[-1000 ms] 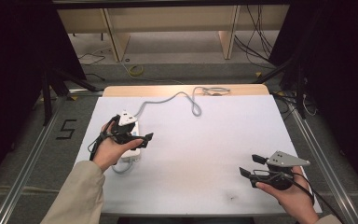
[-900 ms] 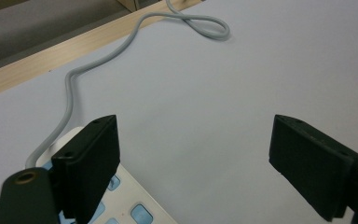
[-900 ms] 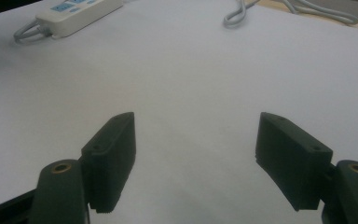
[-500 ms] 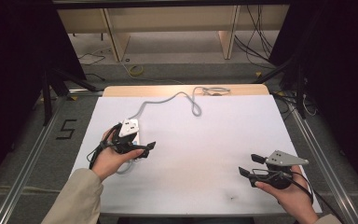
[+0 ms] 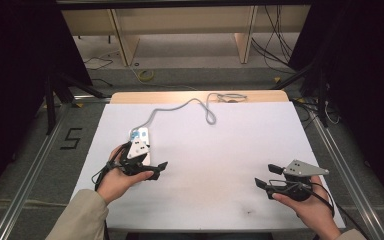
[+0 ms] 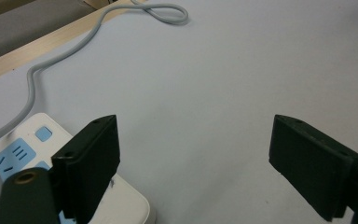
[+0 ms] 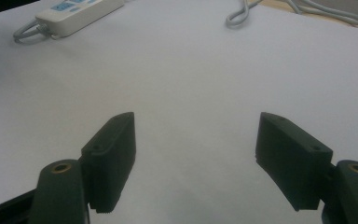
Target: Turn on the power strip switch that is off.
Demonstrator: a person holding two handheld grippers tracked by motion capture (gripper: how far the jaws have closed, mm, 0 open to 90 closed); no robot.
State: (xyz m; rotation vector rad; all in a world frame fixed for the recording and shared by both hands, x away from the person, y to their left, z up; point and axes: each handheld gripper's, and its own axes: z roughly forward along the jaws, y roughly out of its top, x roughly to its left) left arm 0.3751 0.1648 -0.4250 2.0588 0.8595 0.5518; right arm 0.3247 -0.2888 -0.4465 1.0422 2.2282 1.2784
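The left gripper (image 5: 147, 167) hovers with fingers spread wide and empty, the white power strip (image 6: 32, 154) lying just beside and partly under one finger, probably lined up for a grab. The right gripper (image 5: 270, 186) waits open over bare surface (image 5: 230, 145), well away from the strip.

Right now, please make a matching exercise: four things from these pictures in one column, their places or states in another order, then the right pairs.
Things
1. power strip
2. grey cord
3. left claw
4. right claw

Places or states
A. open, at the table's right near edge
B. loops toward the far edge
C. open, just beside the strip
D. white, lying at the table's left

Pairs: 1-D, 2-B, 3-C, 4-A
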